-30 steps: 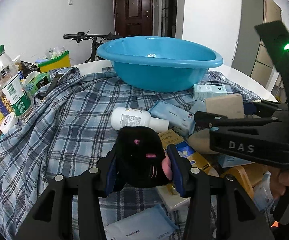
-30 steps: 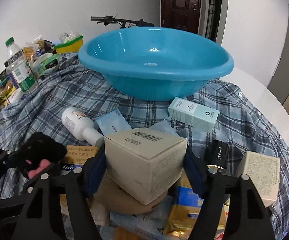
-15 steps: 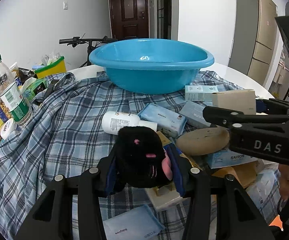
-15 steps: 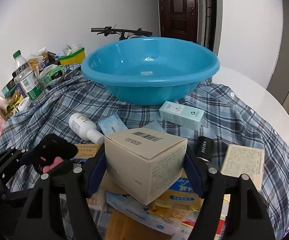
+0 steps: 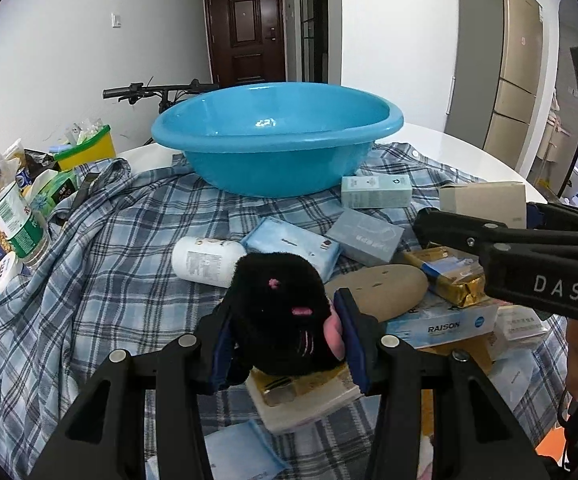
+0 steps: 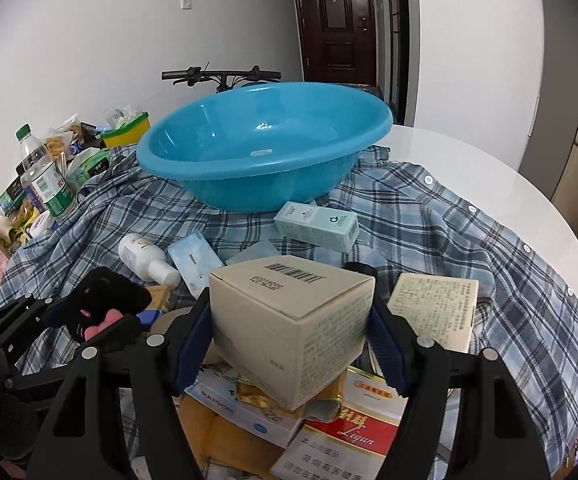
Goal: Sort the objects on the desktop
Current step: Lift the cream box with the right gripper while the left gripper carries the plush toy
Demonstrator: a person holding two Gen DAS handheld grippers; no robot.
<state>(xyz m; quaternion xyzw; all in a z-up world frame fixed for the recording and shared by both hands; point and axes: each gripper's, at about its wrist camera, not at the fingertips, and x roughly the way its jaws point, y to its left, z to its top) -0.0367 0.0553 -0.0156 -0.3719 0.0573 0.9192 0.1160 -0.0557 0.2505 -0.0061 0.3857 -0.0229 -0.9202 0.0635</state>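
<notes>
My left gripper (image 5: 285, 336) is shut on a black plush toy (image 5: 279, 308) with pink marks, held above the pile of boxes. My right gripper (image 6: 289, 344) is shut on a beige cardboard box (image 6: 289, 328) with a barcode on top, also lifted above the pile. The box shows in the left wrist view (image 5: 483, 202) at the right, the plush in the right wrist view (image 6: 101, 304) at the left. An empty blue basin (image 5: 277, 140) stands behind on a plaid shirt (image 5: 89, 264); it also shows in the right wrist view (image 6: 265, 148).
Loose on the shirt: a white bottle (image 5: 205, 256), pale blue packets (image 5: 293, 244), a mint box (image 5: 377, 192), a tan disc (image 5: 381, 288), gold packets (image 5: 449, 272). A water bottle (image 5: 5, 204) and snacks crowd the left edge. White round table (image 6: 489, 168) shows at the right.
Both grippers have risen and drawn back with their loads; the basin and the pile now sit lower and farther in both views.
</notes>
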